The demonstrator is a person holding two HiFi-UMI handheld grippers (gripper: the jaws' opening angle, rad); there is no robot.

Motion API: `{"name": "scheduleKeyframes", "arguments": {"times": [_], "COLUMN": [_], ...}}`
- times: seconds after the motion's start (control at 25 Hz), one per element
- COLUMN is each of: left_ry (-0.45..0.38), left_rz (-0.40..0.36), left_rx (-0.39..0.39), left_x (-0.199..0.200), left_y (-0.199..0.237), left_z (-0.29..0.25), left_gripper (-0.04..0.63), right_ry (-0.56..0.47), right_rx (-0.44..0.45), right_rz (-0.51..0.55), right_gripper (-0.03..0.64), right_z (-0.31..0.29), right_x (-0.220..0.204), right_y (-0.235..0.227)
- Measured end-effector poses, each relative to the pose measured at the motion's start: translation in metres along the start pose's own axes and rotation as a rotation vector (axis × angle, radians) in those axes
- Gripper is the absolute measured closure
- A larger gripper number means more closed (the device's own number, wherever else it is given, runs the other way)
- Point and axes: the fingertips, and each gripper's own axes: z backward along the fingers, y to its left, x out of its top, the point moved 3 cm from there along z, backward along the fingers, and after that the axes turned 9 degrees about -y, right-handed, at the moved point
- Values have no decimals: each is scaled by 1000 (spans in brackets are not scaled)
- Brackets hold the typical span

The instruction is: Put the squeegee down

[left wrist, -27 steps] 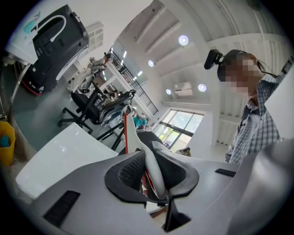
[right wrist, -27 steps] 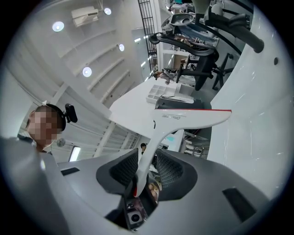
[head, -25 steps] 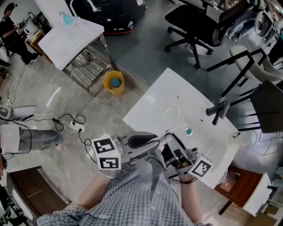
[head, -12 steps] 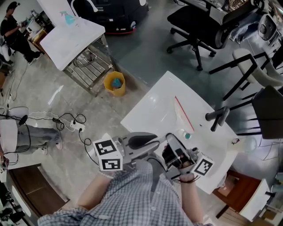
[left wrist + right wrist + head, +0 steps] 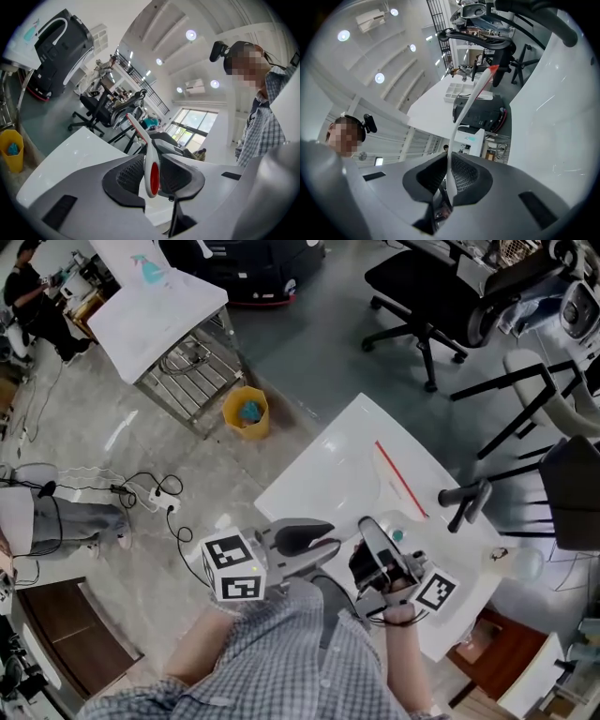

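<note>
Right gripper point(image 5: 449, 180) closing down, pinching the squeegee point(image 5: 401, 480); left gripper point(image 5: 152, 174) opening wide, handle sitting loose between its jaws. Squeegee pointing lengthwise straight ahead of both, blade farthest.

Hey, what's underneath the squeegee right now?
The white table lies below the squeegee, bare around its red blade. The handle end is covered by the right hand-held gripper, whose jaws have just closed on it. Whether the blade touches the tabletop cannot be told.

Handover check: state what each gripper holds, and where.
Right gripper, jaws just closing, grips the squeegee by its handle. Left gripper, jaws just opening, holds nothing; handle loose between them.
</note>
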Motion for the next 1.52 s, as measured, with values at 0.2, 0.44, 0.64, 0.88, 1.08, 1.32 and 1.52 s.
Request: {"name": "scheduleKeyframes", "arguments": {"times": [0.2, 0.44, 0.64, 0.88, 1.08, 1.32, 1.52], "left_ry": [-2, 5, -1, -15, -16, -19, -15], "left_rz": [3, 24, 29, 38, 24, 48, 47], "left_rx": [40, 80, 135, 175, 193, 174, 189], "left_x": [0, -2, -1, -3, -2, -2, -3], "left_y": [15, 29, 43, 51, 53, 51, 53], "left_z": [-2, -1, 7, 14, 18, 21, 23], "left_gripper": [488, 488, 489, 531, 580, 588, 588], "right_ry": [7, 12, 21, 14, 44, 72, 91], "right_rx": [-18, -42, -59, -91, -134, -202, -249], "right_rz": [-4, 1, 11, 23, 36, 36, 36], "right_gripper": [589, 589, 589, 589, 589, 589, 589], "right_z": [-10, -20, -35, -47, -62, -77, -87], "right_x": [12, 28, 37, 53, 57, 58, 59], "right_y": [-12, -28, -42, -61, -87, -122, -145]}}
